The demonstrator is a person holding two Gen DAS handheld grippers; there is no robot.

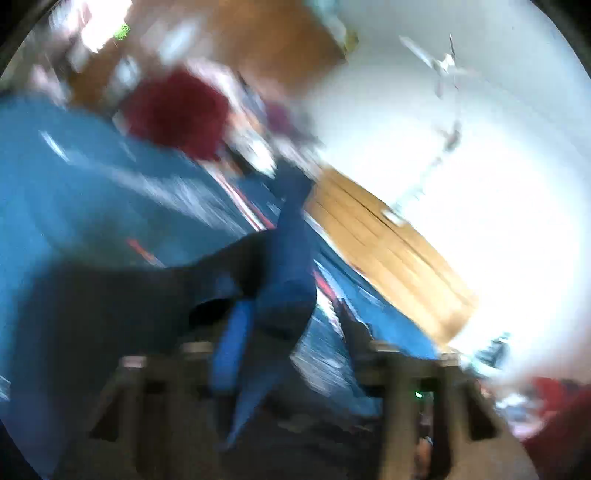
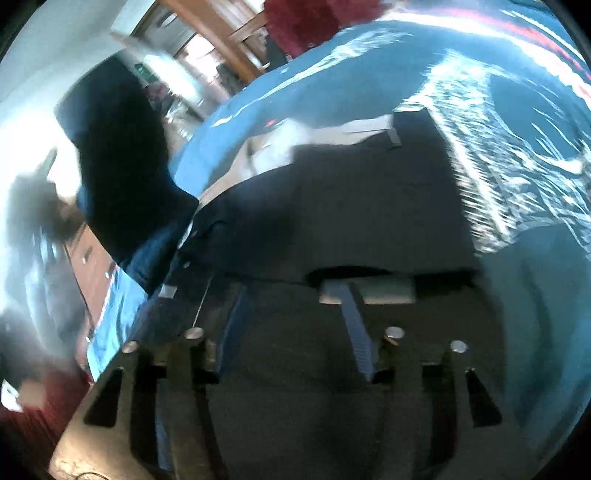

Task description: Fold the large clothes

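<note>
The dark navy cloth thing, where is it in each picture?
Left wrist view: the dark navy garment fills the lower left, bunched at the left gripper, with a blue fold running between the fingers.
Right wrist view: it spreads across the middle, just above the right gripper, with another part hanging at the upper left.
Shared landmark: the blue patterned bedspread beneath it, and the dark red fluffy thing beyond.

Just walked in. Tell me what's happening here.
A person holding a gripper in each hand is folding a dark garment on a bed with a blue patterned bedspread. In the left wrist view, blue cloth bunches at the left gripper, apparently pinched and lifted. The right gripper is down against the garment; whether it grips is unclear. Both views are motion-blurred, and the fold is not finished.
</note>
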